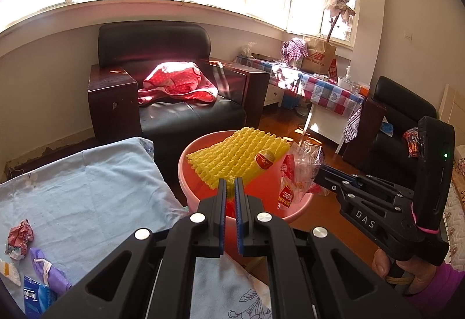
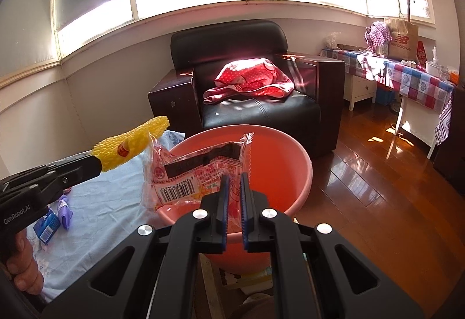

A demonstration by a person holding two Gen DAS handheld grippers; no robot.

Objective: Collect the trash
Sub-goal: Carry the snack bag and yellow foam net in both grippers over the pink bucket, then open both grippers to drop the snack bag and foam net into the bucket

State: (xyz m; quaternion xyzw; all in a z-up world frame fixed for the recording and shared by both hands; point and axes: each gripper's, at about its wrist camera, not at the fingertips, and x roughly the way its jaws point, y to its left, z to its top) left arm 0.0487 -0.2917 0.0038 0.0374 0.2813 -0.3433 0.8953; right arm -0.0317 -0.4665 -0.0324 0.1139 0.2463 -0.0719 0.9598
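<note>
Left gripper (image 1: 230, 188) clamps yellow foam net (image 1: 238, 156), right gripper (image 2: 234, 182) clamps clear wrapper (image 2: 197, 173); both above pink basin (image 2: 293, 156) rim, seemingly clear of it.

I hold the net (image 1: 232, 156) and wrapper (image 2: 197, 173) over the basin (image 2: 279, 150), net to the left. The bed (image 1: 87, 188) lies left of the basin, the armchair (image 2: 255, 80) behind it.
</note>
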